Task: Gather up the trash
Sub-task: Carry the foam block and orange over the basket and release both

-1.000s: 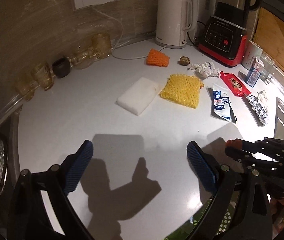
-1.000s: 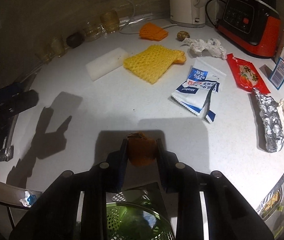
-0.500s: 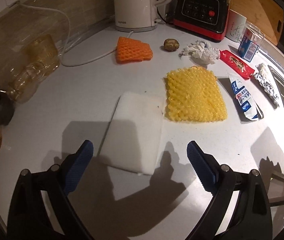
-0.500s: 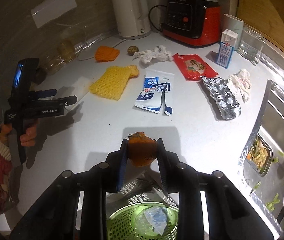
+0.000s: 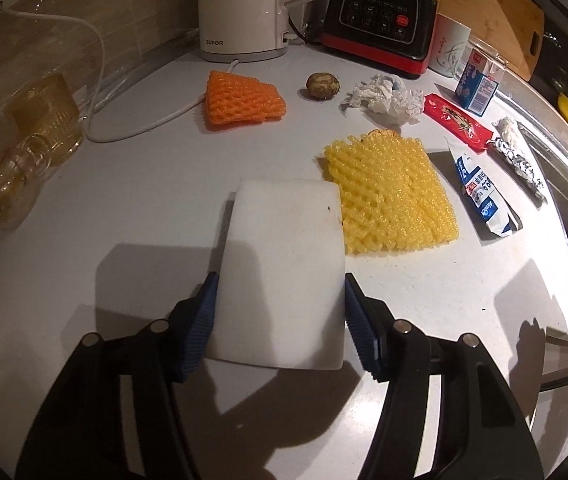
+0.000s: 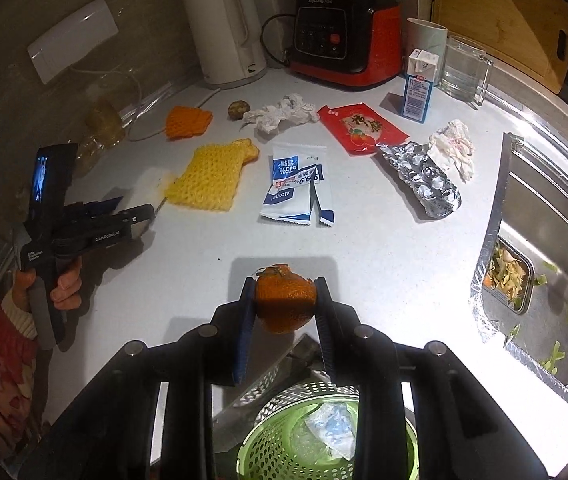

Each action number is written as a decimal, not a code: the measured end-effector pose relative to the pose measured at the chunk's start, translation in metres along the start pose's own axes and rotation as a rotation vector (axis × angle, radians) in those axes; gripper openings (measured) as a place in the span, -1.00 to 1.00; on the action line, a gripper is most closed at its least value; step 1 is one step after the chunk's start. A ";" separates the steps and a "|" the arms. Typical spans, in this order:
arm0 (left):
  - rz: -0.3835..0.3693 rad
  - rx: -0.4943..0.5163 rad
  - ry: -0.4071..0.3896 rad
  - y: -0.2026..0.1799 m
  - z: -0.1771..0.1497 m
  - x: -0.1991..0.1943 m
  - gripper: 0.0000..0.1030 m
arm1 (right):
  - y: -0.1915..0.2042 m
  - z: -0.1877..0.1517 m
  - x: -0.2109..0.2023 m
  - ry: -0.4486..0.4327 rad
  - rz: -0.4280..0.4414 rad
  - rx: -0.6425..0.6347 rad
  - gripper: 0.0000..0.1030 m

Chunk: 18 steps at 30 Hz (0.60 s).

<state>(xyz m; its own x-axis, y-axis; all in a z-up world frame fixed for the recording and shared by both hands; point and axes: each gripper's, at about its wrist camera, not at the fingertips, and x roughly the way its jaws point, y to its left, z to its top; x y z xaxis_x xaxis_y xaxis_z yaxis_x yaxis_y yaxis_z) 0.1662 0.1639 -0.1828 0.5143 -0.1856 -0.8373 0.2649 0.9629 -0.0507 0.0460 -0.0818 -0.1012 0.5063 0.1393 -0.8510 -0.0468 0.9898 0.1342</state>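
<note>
My left gripper (image 5: 278,312) has its jaws closed against both sides of a white foam block (image 5: 284,264) that lies on the white counter. A yellow foam net (image 5: 392,196) lies just right of the block. My right gripper (image 6: 284,308) is shut on an orange peel (image 6: 286,302) and holds it above a green perforated bin (image 6: 324,440) with some wrappers inside. In the right wrist view the left gripper (image 6: 140,212) reaches the white block (image 6: 148,188) beside the yellow net (image 6: 208,178).
On the counter lie an orange foam net (image 5: 244,98), a small brown fruit (image 5: 323,85), crumpled tissue (image 5: 384,96), a red wrapper (image 6: 360,128), a blue-white alcohol wipe packet (image 6: 296,188), crumpled foil (image 6: 424,176) and a milk carton (image 6: 418,84). Kettle (image 5: 240,4), blender base (image 5: 380,16), glasses (image 5: 40,120) at the back. Sink (image 6: 544,260) at right.
My left gripper has moved forward to the white foam block and closed its jaws onto its sides. My right gripper has stayed shut on the orange peel, lifted over the green bin.
</note>
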 end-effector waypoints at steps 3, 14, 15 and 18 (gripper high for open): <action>-0.005 -0.030 -0.029 -0.003 -0.007 -0.025 0.14 | -0.001 -0.003 -0.012 -0.018 0.005 -0.008 -0.41; -0.152 0.025 -0.100 -0.117 -0.090 -0.161 0.16 | -0.046 -0.057 -0.091 -0.121 0.021 0.031 -0.41; -0.156 0.046 -0.093 -0.135 -0.100 -0.166 0.16 | -0.053 -0.066 -0.100 -0.130 0.018 0.037 -0.41; -0.189 0.102 -0.052 -0.188 -0.131 -0.172 0.16 | -0.076 -0.092 -0.123 -0.147 0.017 0.064 -0.41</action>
<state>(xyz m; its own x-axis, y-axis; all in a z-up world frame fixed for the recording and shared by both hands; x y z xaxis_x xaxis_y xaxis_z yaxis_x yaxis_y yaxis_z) -0.0793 0.0410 -0.1007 0.4885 -0.3731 -0.7888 0.4402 0.8859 -0.1464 -0.0917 -0.1716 -0.0536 0.6268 0.1459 -0.7654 -0.0036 0.9829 0.1843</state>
